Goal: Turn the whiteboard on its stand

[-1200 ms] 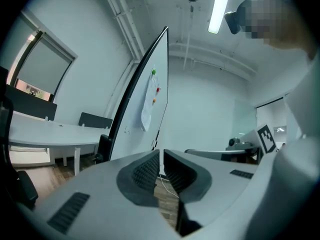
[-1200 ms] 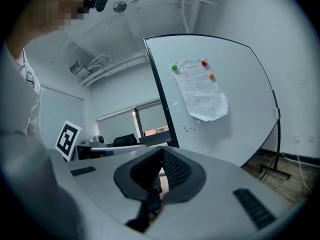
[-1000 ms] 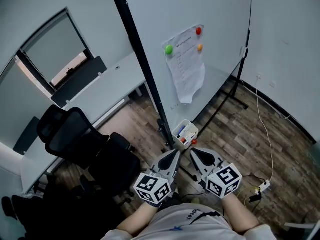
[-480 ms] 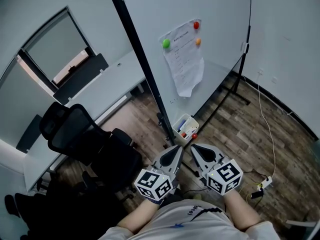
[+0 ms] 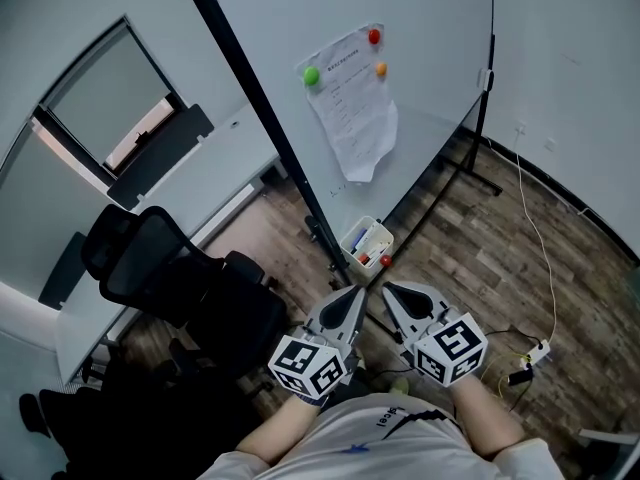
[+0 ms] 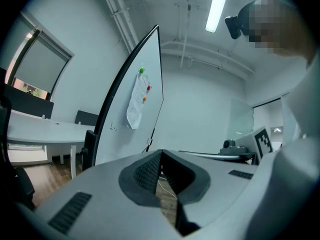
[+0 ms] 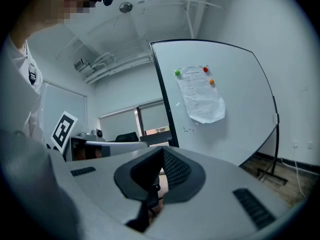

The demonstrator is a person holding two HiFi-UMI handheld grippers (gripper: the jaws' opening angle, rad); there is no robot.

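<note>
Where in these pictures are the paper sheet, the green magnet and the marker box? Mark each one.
paper sheet [image 5: 358, 118]: head view, middle of the sheet.
green magnet [image 5: 311, 75]: head view, its centre.
marker box [image 5: 350, 249]: head view, its white outer wall.

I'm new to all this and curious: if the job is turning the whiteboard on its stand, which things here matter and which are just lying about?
For the job: whiteboard, its black stand, left gripper, right gripper, both shut and empty.
Just lying about: office chair, white desk, marker box, paper sheet, power strip.
</note>
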